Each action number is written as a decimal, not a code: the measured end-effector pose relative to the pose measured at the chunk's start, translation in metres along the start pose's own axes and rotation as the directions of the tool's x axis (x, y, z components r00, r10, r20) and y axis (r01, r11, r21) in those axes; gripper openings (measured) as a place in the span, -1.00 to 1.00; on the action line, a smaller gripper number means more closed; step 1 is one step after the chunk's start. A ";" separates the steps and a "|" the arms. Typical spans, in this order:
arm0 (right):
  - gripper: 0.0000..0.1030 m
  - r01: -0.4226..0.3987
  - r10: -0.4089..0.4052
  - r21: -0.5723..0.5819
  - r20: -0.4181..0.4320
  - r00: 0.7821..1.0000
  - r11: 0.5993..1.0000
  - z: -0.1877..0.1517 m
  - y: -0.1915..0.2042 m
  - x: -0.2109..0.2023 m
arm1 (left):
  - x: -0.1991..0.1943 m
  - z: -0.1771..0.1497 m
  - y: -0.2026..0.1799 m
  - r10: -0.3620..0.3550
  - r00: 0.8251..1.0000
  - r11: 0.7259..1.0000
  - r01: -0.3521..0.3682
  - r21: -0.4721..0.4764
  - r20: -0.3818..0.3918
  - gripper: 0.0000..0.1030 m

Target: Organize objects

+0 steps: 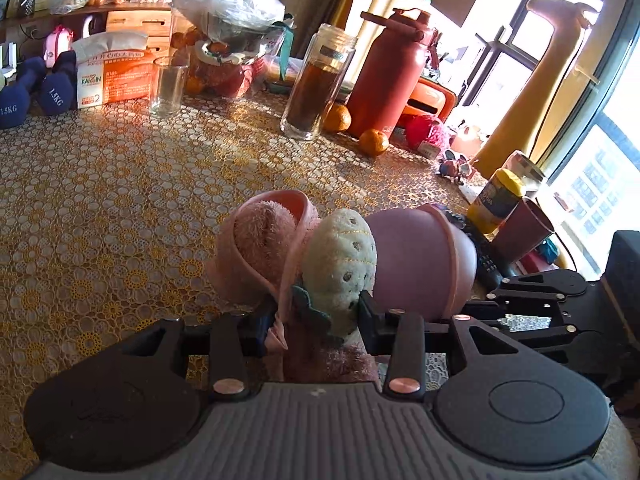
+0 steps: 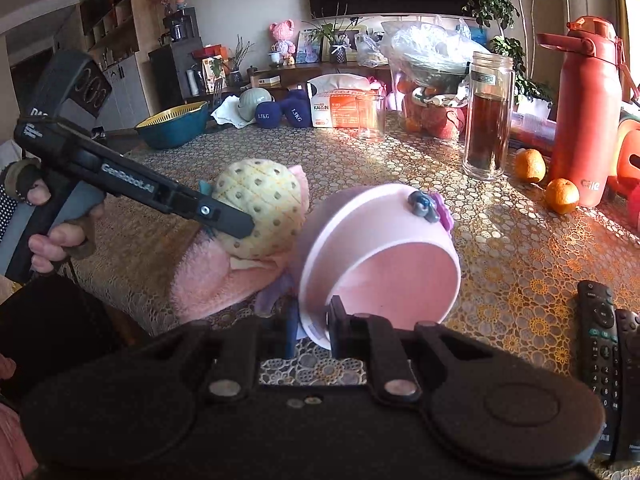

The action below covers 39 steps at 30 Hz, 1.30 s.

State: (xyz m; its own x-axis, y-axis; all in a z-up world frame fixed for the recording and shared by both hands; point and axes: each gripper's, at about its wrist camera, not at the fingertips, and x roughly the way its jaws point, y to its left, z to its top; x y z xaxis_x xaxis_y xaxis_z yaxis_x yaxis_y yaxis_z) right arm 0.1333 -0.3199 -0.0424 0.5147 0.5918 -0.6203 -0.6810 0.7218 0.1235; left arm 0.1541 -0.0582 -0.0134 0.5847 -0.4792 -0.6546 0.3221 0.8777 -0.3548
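Note:
A pink plush toy (image 1: 260, 232) carries a pale green strawberry-shaped plush (image 1: 340, 264) on its front. My left gripper (image 1: 316, 320) is shut on this plush toy, holding it above the table; it also shows in the right wrist view (image 2: 260, 204), where the left gripper (image 2: 236, 220) reaches in from the left. A pink bowl (image 2: 384, 248) with a small flower decoration is tilted on its side. My right gripper (image 2: 314, 326) is shut on the bowl's rim. In the left wrist view the bowl (image 1: 416, 256) sits right beside the plush.
The table has a gold lace cloth (image 1: 120, 200). At the back stand a glass (image 1: 168, 86), a tea bottle (image 1: 316, 80), a red flask (image 1: 390, 72), oranges (image 1: 373, 142), a tissue box (image 1: 114, 76) and dumbbells (image 1: 56, 88). Remote controls (image 2: 600, 344) lie at right.

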 end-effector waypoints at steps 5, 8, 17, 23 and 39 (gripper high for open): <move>-0.72 -0.003 0.003 0.000 0.001 1.000 1.000 0.002 -0.004 -0.001 | -0.026 0.010 -0.028 -0.085 0.996 0.994 0.083 0.070 0.039 -0.22; -0.72 -0.006 0.006 -0.006 -0.001 1.000 1.000 0.002 -0.004 -0.001 | -0.027 0.015 -0.047 -0.130 0.991 0.986 0.126 0.107 0.035 -0.22; -0.73 -0.016 0.015 -0.029 -0.009 1.000 0.999 0.002 -0.004 -0.002 | 0.007 0.021 -0.054 -0.119 0.993 0.987 0.117 0.107 0.007 -0.22; -0.73 -0.022 0.021 -0.036 -0.011 1.000 0.999 0.002 -0.005 -0.003 | 0.010 0.023 -0.037 -0.079 0.997 0.995 0.078 0.063 0.010 -0.22; -0.73 -0.019 0.019 -0.023 -0.014 1.000 1.000 0.002 -0.008 -0.003 | 0.029 0.019 -0.009 0.034 0.999 0.999 -0.033 0.034 -0.012 -0.22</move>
State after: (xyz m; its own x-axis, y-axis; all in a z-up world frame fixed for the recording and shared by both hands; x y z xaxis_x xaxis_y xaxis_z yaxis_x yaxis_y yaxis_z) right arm 0.1380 -0.3269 -0.0397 0.4945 0.6000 -0.6289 -0.7023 0.7021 0.1177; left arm 0.1820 -0.0803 -0.0161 0.5862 -0.4494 -0.6741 0.3277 0.8925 -0.3100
